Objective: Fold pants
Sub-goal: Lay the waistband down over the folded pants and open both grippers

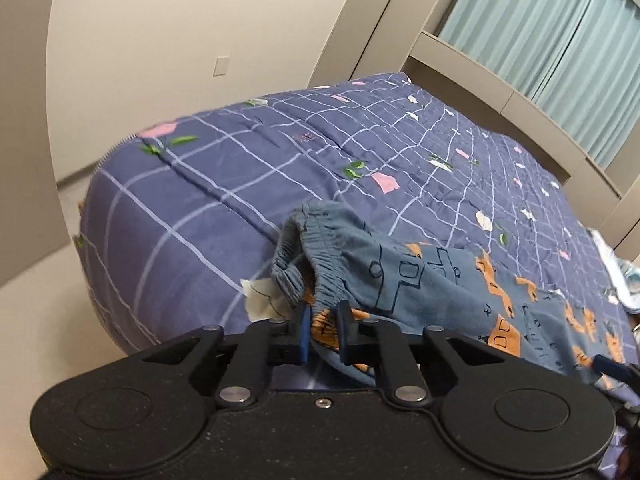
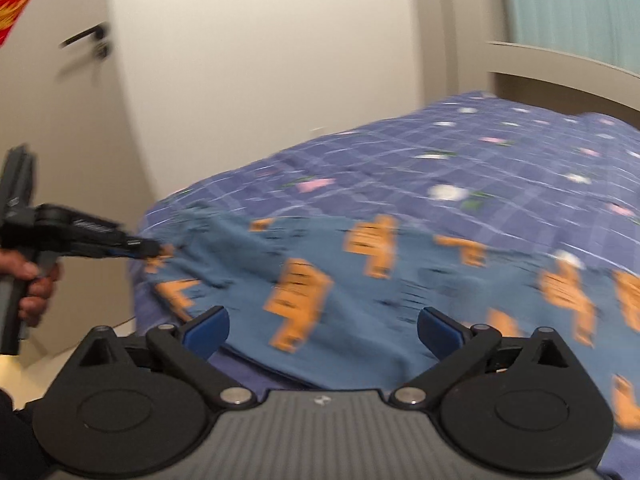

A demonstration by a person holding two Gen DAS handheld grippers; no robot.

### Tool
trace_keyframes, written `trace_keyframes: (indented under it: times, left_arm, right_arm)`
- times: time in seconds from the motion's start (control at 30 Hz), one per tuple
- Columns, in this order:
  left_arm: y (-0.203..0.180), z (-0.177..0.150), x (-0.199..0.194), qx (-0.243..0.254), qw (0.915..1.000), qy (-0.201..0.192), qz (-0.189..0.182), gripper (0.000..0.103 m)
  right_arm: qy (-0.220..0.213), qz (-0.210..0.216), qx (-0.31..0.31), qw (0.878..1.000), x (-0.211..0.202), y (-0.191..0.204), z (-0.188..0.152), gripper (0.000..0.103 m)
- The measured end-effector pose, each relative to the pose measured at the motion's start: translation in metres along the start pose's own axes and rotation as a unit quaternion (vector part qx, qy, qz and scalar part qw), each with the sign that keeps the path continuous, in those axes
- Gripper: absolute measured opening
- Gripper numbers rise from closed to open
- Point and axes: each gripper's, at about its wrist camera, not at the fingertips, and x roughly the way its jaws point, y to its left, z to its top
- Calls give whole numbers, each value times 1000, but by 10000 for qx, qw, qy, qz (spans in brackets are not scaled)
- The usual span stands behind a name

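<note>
The pants (image 1: 432,280) are blue-grey with orange prints and an elastic waistband (image 1: 304,248). They lie on a purple checked bedspread (image 1: 240,184). My left gripper (image 1: 323,320) is shut on the pants fabric just below the waistband, near the bed's corner. In the right wrist view the pants (image 2: 360,280) spread across the bed's near edge, blurred. My right gripper (image 2: 322,330) is open and empty, its jaws wide apart over the pants' near edge. The left gripper (image 2: 148,249) shows at the left, pinching the waist end.
The bed's beige headboard (image 1: 500,92) and teal curtains (image 1: 560,40) are at the back right. A white door with a black handle (image 2: 86,38) is at the left. Other cloth (image 1: 616,272) lies at the bed's right edge. Pale floor (image 1: 40,320) lies to the left of the bed.
</note>
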Motion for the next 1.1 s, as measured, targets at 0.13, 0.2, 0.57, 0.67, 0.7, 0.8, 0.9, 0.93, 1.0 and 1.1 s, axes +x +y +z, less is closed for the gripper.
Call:
trace_keyframes:
  times: [0.13, 0.2, 0.57, 0.67, 0.7, 0.8, 0.9, 0.93, 1.0, 1.1]
  left_arm:
    - [0, 1, 3, 98, 9997, 139, 195, 14]
    - [-1, -1, 11, 126, 9992, 244, 307, 14]
    - [-44, 7, -1, 565, 9967, -79, 571, 63]
    - [-74, 7, 3, 812, 9959, -236, 316, 68]
    - [-86, 6, 6, 899, 9955, -233, 162, 70]
    - [-120, 4, 20, 1074, 9937, -110, -313, 86]
    - [-160, -1, 39, 1346, 9868, 51, -897, 92]
    - [-175, -4, 47, 1446, 9835, 108, -1085, 96]
    - [-203, -11, 62, 1672, 9761, 227, -1366, 98]
    - [-241, -23, 86, 2042, 9639, 428, -1657, 98]
  right_arm:
    - [-203, -644, 388, 9970, -21, -32, -10, 103]
    - [-191, -932, 595, 9937, -27, -47, -15, 103]
    - [-200, -2282, 1140, 9667, -34, -95, -30, 103]
    - [102, -2939, 970, 9508, -28, -109, -32, 103]
    - [232, -3121, 943, 9451, -25, -115, -34, 103]
    - [241, -3230, 1311, 9370, -37, -138, -40, 103]
    - [106, -3226, 1653, 9319, -53, -161, -46, 103]
    - [91, -3249, 1741, 9295, -58, -170, -48, 103]
    - [7, -3067, 1984, 9309, -68, -188, -52, 103]
    - [-127, -2697, 2637, 9261, -83, -225, -60, 103]
